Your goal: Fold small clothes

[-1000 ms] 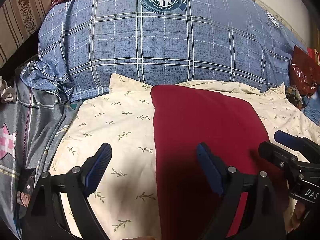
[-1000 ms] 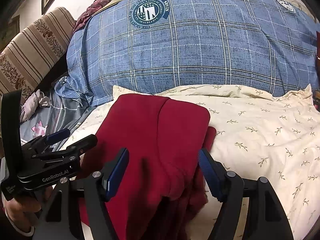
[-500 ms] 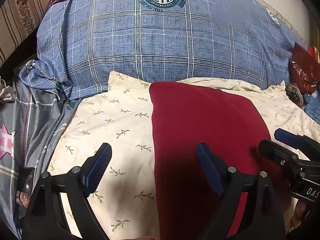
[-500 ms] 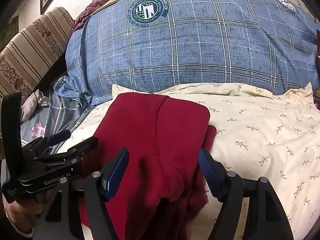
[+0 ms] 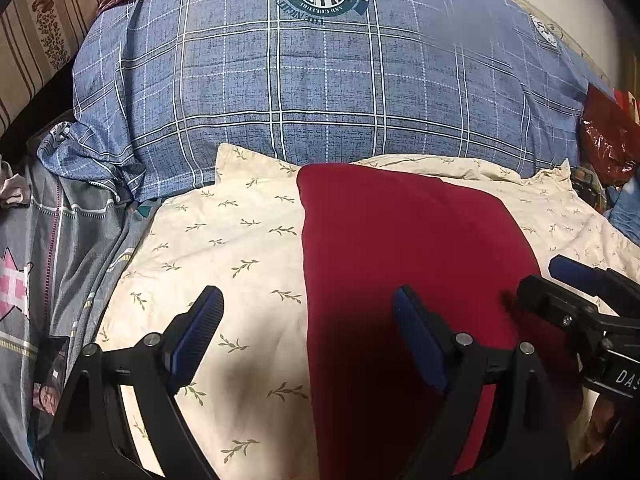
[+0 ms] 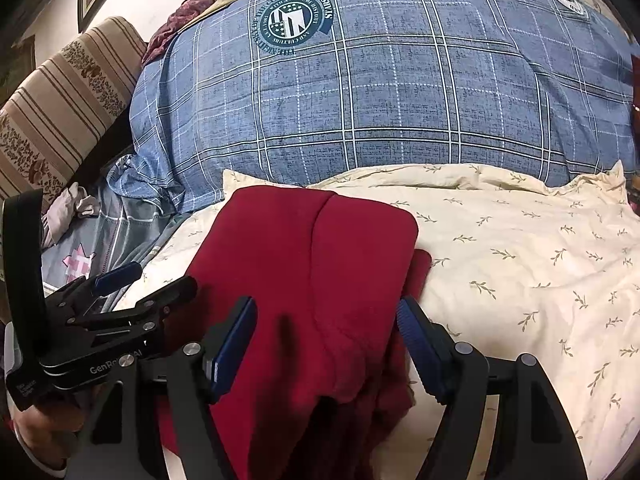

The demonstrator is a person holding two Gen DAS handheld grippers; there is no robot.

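Note:
A dark red garment point(image 5: 408, 248) lies folded flat on a cream leaf-print cloth point(image 5: 224, 248). In the right wrist view the garment point(image 6: 304, 264) shows a fold line down its middle and a bunched near end. My left gripper point(image 5: 308, 316) is open and empty, low over the garment's left edge. My right gripper point(image 6: 326, 328) is open and empty over the garment's near end. Each gripper shows in the other's view, the right one point(image 5: 560, 280) and the left one point(image 6: 144, 280).
A large blue plaid duvet point(image 5: 320, 92) rises behind the cream cloth. A grey sheet with a pink star point(image 5: 36, 264) lies left. A striped cushion point(image 6: 56, 112) stands at far left. A shiny red bag point(image 5: 608, 140) sits far right.
Both grippers have drifted slightly backward and stay open. The red garment has not moved.

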